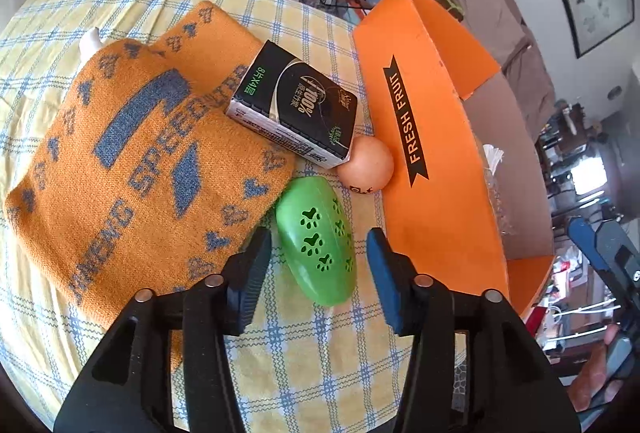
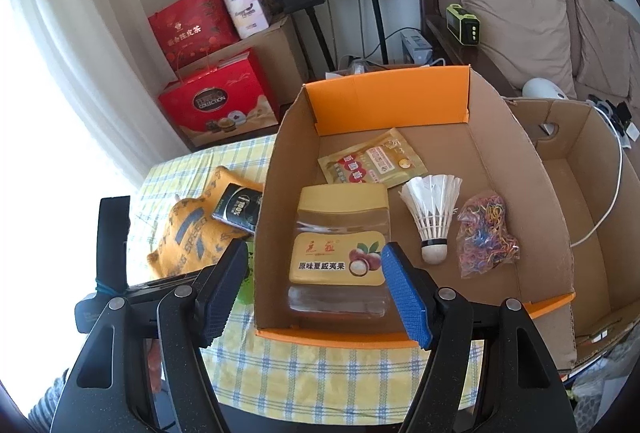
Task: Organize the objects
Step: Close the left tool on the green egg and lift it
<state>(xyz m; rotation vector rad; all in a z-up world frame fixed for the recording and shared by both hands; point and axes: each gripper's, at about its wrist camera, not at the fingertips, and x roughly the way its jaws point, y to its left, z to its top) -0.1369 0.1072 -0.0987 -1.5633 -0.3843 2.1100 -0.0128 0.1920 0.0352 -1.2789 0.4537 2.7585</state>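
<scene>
While the left gripper (image 1: pixel 318 253) hovers, jaws apart, around the green capsule (image 1: pixel 316 245), clamping comes next; the right gripper (image 2: pixel 314 289) idles, jaws apart and empty, above the orange box (image 2: pixel 520 161).

Orange box (image 2: pixel 400 105) holding jar (image 2: pixel 340 253), shuttlecock (image 2: pixel 432 213), rubber bands (image 2: pixel 486 233)

Green case (image 2: pixel 242 296) (mostly behind box (image 2: pixel 267 233))

Daylight floods in through the curtain (image 2: pixel 80 45) on the left of the right wrist view, blowing it out to white. Both views are bright, sharp at centre, with soft shadows. Fisheye bending curves the edges, and the corners go black.
</scene>
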